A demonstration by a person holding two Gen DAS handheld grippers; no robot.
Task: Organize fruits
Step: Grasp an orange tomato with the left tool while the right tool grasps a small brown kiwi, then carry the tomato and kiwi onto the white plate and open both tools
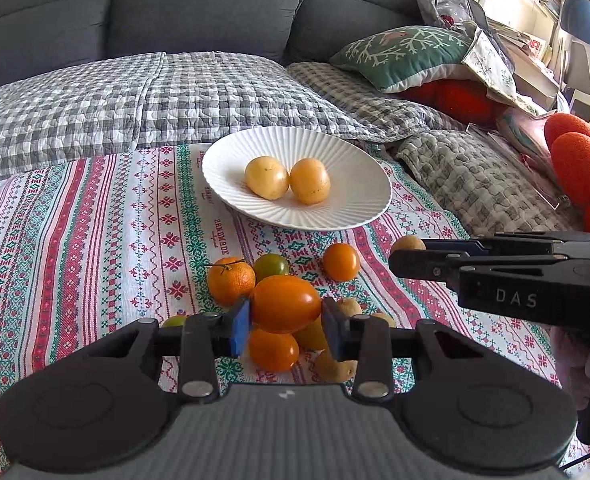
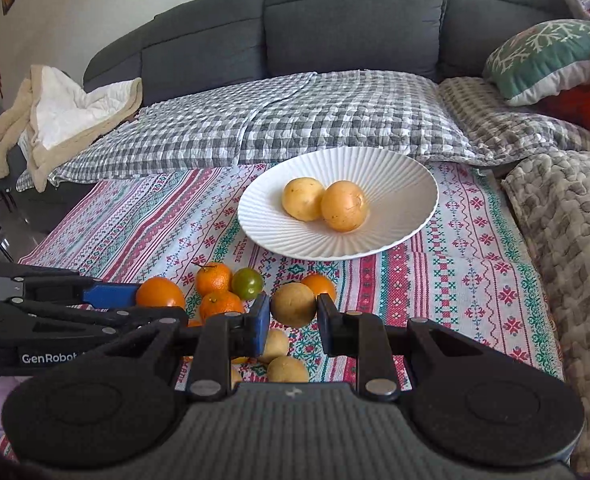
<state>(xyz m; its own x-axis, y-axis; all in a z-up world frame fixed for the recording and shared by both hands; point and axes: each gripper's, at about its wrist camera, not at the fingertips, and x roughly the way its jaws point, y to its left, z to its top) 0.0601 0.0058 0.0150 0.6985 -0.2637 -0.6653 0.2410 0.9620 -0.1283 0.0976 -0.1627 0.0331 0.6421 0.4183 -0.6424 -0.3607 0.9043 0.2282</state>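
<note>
A white ribbed plate on the patterned cloth holds two yellow round fruits. In front of it lies a pile of fruit: a mandarin, a green-orange tomato, an orange tomato. My left gripper is shut on a large orange tomato, held above the pile. My right gripper is shut on a brownish-yellow round fruit. It also shows in the left wrist view, side on, with that fruit at its tips.
A grey sofa with a checked quilt stands behind the cloth. Cushions and orange plush items lie at the right. A beige blanket hangs at the left. More small fruits lie under my right gripper.
</note>
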